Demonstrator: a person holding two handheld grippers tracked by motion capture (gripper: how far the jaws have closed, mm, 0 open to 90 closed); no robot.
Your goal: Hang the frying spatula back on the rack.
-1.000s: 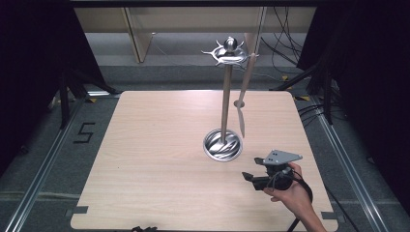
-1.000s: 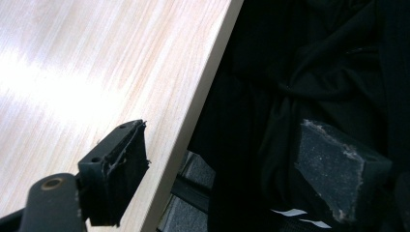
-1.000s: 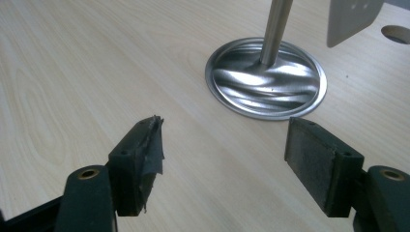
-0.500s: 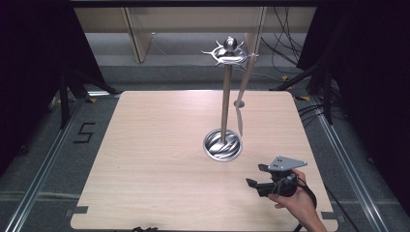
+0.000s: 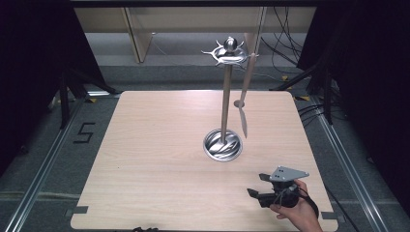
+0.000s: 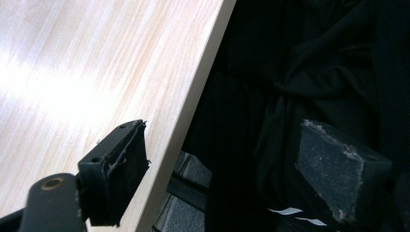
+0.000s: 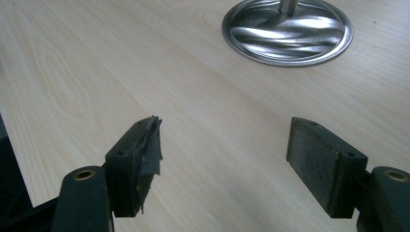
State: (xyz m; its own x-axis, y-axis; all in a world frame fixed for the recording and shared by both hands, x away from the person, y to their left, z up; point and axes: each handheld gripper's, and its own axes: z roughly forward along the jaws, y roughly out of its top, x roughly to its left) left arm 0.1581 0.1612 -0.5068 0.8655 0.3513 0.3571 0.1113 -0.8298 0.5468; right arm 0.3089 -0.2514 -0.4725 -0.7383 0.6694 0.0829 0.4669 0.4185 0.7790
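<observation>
Basically done, I'd say: the spatula (image 5: 244, 94) already hangs from the stand (image 5: 225, 96), on a hook of the crown at top, blade down and just clear of the round base (image 7: 287, 31). Your right gripper (image 5: 257, 186) sits near the table's (image 5: 145, 145) near-right corner, well apart from the stand, jaws spread wide with nothing between them. Your left gripper (image 6: 227, 169) is off past the table edge, jaws also spread and empty. Spatula looks long, thin, pale wood, hanging nearly straight. Nothing left that I can see, except maybe parking your hands.
</observation>
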